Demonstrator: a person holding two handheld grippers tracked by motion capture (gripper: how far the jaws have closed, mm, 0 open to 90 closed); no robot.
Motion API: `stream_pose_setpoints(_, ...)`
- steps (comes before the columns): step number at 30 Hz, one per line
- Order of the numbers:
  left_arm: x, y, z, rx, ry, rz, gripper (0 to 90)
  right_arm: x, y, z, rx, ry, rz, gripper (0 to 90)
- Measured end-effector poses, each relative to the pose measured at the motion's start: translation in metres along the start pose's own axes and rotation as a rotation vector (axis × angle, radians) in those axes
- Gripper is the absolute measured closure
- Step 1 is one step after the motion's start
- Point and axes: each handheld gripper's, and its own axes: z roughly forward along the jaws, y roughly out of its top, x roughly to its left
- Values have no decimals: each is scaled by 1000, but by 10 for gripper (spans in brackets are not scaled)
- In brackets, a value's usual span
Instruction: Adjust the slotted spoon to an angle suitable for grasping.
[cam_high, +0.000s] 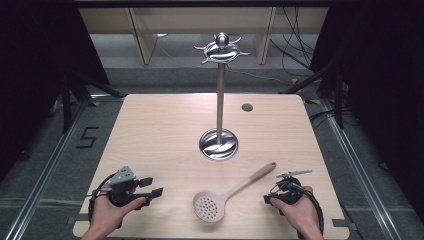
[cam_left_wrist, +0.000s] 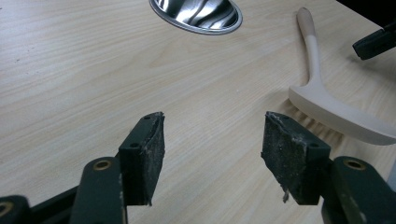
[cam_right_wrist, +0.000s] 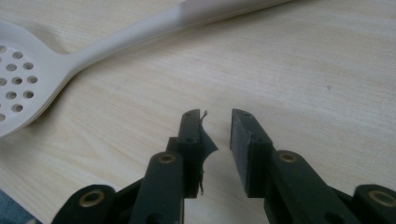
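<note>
Slotted spoon lies untouched between two hand-held grippers on a wooden table.

The cream slotted spoon (cam_high: 227, 194) rests flat near the table's (cam_high: 150, 130) front edge, its perforated bowl toward the person, its handle angled up to the right. The left gripper (cam_high: 152, 187), jaws spread wide and empty, sits well left of it. The right gripper (cam_high: 268, 200), jaws slightly parted, holds nothing just beside the handle. A steel stand (cam_high: 219, 105) rises behind.

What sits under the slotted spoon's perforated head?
The slotted spoon lies flat on the wooden table. Through its holes pale tabletop shows; nothing else appears beneath, though the head's solid parts cover the rest.
</note>
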Motion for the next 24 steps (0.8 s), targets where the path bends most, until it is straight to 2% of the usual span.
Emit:
stream_pose_setpoints(1, 0, 0, 0, 0, 1, -2, 385, 0, 0, 0, -6, -15, 9, 736)
stream_pose_setpoints(3, 1, 0, 1, -5, -2, -4, 387, -2, 1, 0, -9, 3, -6, 756)
stream_pose_setpoints(5, 1, 1, 1, 4, -2, -5, 390, -1, 2, 0, -20, -23, -24, 818)
stream_pose_setpoints(6, 1, 1, 1, 4, 7, -5, 392, 1, 3, -1, -11, -13, -18, 847)
stream_pose_setpoints(7, 1, 1, 1, 4, 7, -5, 393, 1, 4, -1, -13, -21, -38, 885)
stream_pose_setpoints(8, 3, 1, 1, -4, 3, 4, 394, 5, 5, -2, -8, -29, -12, 900)
stream_pose_setpoints(9, 3, 1, 1, -4, 3, 4, 394, 5, 5, -2, -8, -29, -12, 900)
stream_pose_setpoints(10, 2, 0, 1, 2, 11, -1, 394, 7, 7, 0, -3, -34, -43, 900)
stream_pose_setpoints(12, 2, -1, 1, 1, 12, -2, 394, 9, 11, 2, 6, -28, -43, 900)
stream_pose_setpoints(17, 2, -3, -3, 8, 13, 9, 394, 10, 27, 7, 4, -68, -72, 900)
stream_pose_setpoints(18, 0, -5, -5, 0, 17, 3, 394, 9, 35, 9, 4, -86, -78, 900)
stream_pose_setpoints(21, -1, -7, -9, 12, 22, 3, 393, 8, 41, 12, 20, -98, -62, 900)
stream_pose_setpoints(22, -1, -8, -12, 10, 27, -1, 393, 11, 49, 17, 77, -114, 8, 900)
stream_pose_setpoints(23, -1, -9, -13, -2, 29, -2, 393, 8, 51, 19, 73, -132, -33, 900)
stream_pose_setpoints(24, 0, -9, -14, -5, 32, -4, 392, 10, 54, 19, 73, -123, -26, 900)
